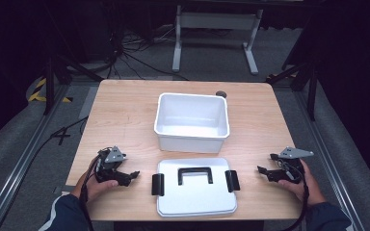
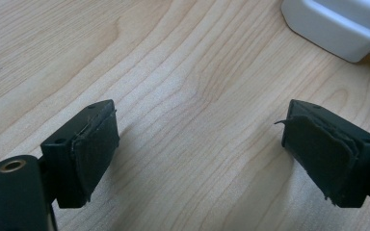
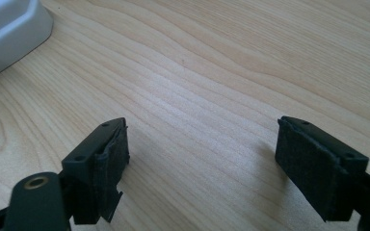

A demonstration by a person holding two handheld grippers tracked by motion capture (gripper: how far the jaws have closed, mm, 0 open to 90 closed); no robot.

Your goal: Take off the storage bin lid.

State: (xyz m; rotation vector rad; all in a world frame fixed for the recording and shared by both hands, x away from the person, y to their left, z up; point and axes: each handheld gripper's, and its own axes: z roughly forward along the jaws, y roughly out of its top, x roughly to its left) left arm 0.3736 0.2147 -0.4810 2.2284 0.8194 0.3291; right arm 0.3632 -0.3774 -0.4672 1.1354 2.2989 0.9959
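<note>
A white open box stands at the middle of the wooden table. Its white lid with a black handle and two black side clips lies flat in front of it, near the front edge. My left gripper rests left of the lid, open with bare wood between its pads; a corner of the white box shows at the top right of its view. My right gripper sits right of the lid, open and empty, pads wide apart, with a white box corner at upper left.
A small dark round fitting sits on the table behind the box. Beyond the table are a white frame stand and cables on the grey floor. Dark rails run along both sides of the table.
</note>
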